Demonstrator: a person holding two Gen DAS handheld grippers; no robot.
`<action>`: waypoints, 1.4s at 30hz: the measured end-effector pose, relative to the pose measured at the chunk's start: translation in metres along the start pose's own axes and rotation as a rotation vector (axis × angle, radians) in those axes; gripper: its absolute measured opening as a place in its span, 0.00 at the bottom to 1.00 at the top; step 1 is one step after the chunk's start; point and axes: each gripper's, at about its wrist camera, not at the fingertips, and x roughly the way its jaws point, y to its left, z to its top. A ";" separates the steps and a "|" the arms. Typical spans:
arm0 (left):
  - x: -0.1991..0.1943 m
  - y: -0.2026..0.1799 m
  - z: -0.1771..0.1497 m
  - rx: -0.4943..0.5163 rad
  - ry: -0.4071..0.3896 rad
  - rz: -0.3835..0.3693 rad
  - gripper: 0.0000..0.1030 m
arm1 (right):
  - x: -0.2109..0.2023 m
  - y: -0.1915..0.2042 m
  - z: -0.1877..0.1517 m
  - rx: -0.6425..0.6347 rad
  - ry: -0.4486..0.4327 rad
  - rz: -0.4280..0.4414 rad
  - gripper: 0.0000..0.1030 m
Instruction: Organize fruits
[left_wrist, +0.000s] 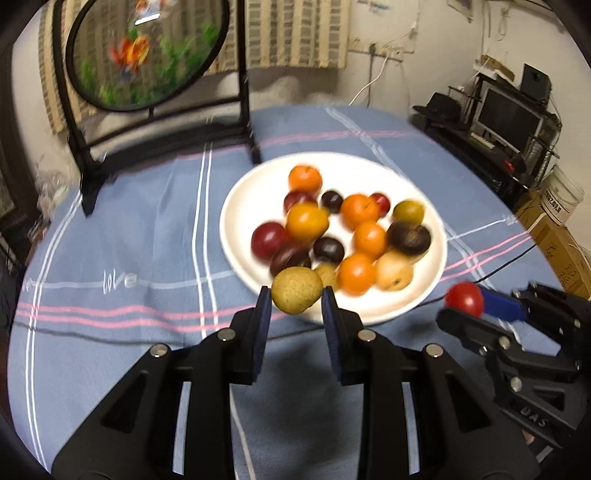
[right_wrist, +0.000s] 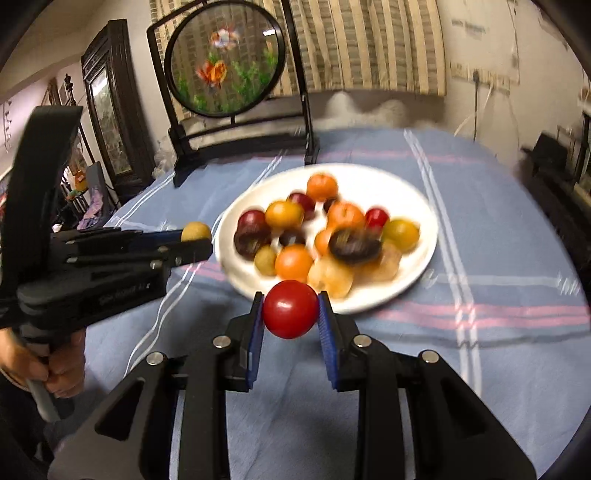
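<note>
Fingers (left_wrist: 263, 306) clenching a yellow-green fruit (left_wrist: 296, 290); right-hand fingers (right_wrist: 325, 314) clenching a red fruit (right_wrist: 290, 309).
Hovering at six o'clock off the white plate (left_wrist: 437, 254); sorting barely begun, most fruits still heaped there.

Left gripper (left_wrist: 296, 301) pitched down and forward, fingers (left_wrist: 263, 310) clamped on a yellow-green fruit (left_wrist: 296, 290), one pad on each side; fruit sits at the fingertips; seen side-on from the right wrist, the bare hand (right_wrist: 55, 363) wraps its handle from below. Right gripper (right_wrist: 290, 314) also tilted down, closed on a red fruit (right_wrist: 290, 309), pinched between the blue pads at the tips; both grippers side by side, apart.
</note>
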 end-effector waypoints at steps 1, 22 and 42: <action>-0.001 -0.002 0.004 0.002 -0.004 -0.003 0.27 | -0.001 0.000 0.007 -0.012 -0.011 -0.005 0.28; 0.052 0.001 0.038 -0.087 0.043 0.089 0.79 | 0.040 -0.031 0.046 -0.081 -0.045 -0.158 0.44; -0.037 0.007 -0.040 -0.124 -0.010 0.148 0.96 | -0.015 -0.007 -0.040 0.008 0.099 -0.209 0.53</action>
